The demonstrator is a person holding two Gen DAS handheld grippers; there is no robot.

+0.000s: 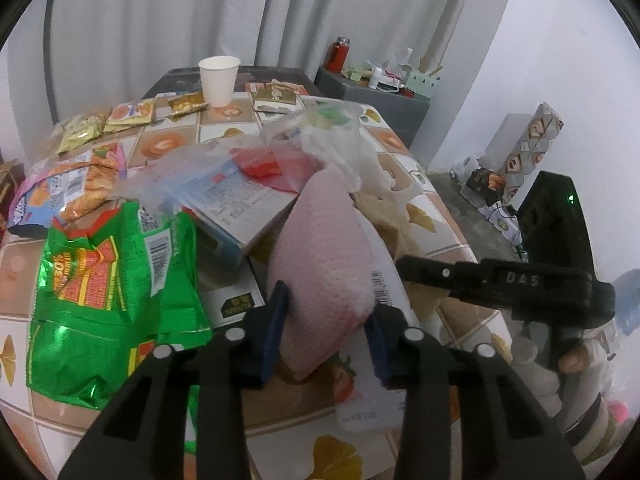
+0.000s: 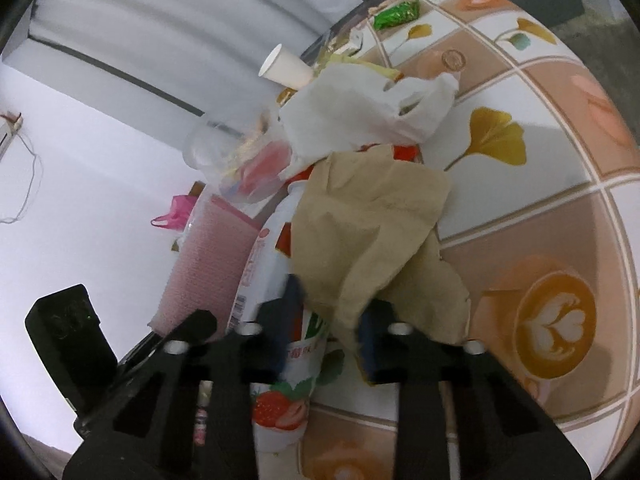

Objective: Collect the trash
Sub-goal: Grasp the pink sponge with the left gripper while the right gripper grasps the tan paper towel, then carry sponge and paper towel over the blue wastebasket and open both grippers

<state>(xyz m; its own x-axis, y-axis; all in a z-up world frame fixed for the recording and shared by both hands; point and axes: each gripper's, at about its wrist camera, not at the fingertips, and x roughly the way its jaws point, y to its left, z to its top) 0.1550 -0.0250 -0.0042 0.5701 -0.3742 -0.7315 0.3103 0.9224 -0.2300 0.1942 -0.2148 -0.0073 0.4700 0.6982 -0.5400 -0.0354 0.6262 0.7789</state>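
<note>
My left gripper [image 1: 328,330] is shut on a pink foam net sleeve [image 1: 320,248], its blue pads pressing both sides of the sleeve's lower end. The sleeve stands tilted over a pile of wrappers on the table. In the right wrist view my right gripper [image 2: 331,326] is shut on the lower corner of a crumpled brown paper napkin [image 2: 368,216]. A white strawberry-print pouch [image 2: 280,408] runs under the napkin and between the same fingers. The pink sleeve [image 2: 212,248] shows to the left there. A hand holds the right tool's black housing [image 1: 520,284].
A green snack bag [image 1: 108,300], an orange chip bag [image 1: 80,188], a printed carton [image 1: 240,208] and a white paper cup [image 1: 218,80] lie on the patterned tablecloth [image 2: 540,220]. A white tissue [image 2: 360,112] and a clear plastic cup [image 2: 224,156] sit behind the napkin. A black box [image 1: 556,208] stands on the floor.
</note>
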